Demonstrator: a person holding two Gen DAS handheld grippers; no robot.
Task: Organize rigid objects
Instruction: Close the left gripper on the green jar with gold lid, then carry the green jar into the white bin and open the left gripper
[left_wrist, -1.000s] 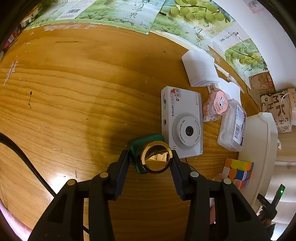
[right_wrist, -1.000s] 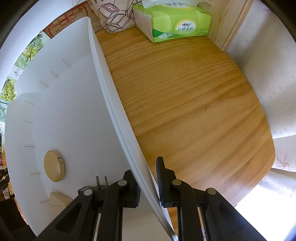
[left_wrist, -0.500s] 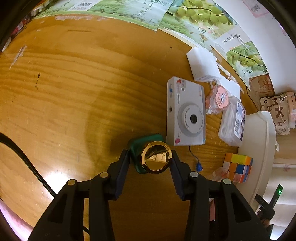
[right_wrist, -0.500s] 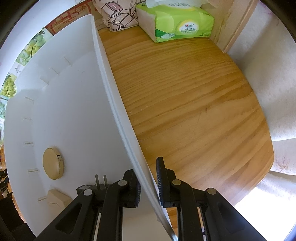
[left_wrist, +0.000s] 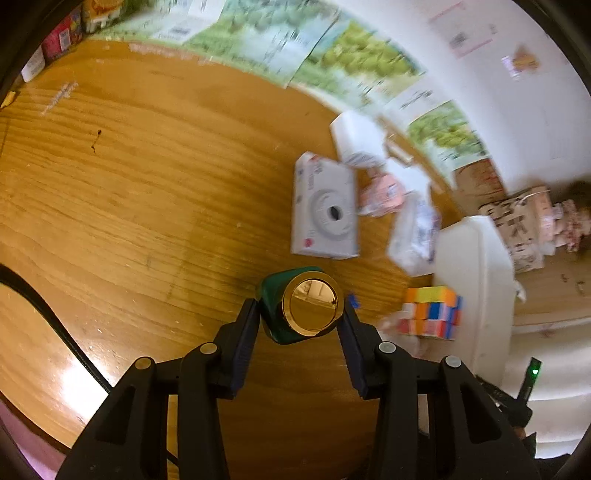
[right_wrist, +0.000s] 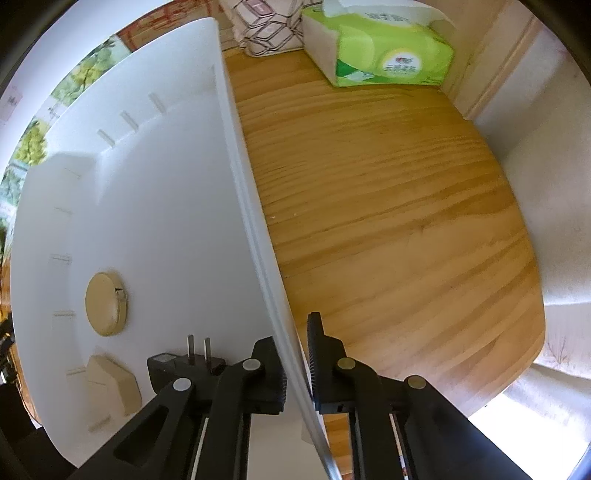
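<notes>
Our left gripper (left_wrist: 299, 314) clamps the green bottle with the gold cap (left_wrist: 300, 305), now lifted off the table (left_wrist: 147, 184); the white camera (left_wrist: 325, 214) and colour cube (left_wrist: 430, 312) have slid further away in view (frame blurred), so the carry toward the white bin (left_wrist: 476, 280) near the table's right edge is on. Right gripper (right_wrist: 296, 354) has just pinched tight on the bin's rim (right_wrist: 251, 206), steadying it. Inside: round tan disc (right_wrist: 105, 304), plug (right_wrist: 184, 363).
</notes>
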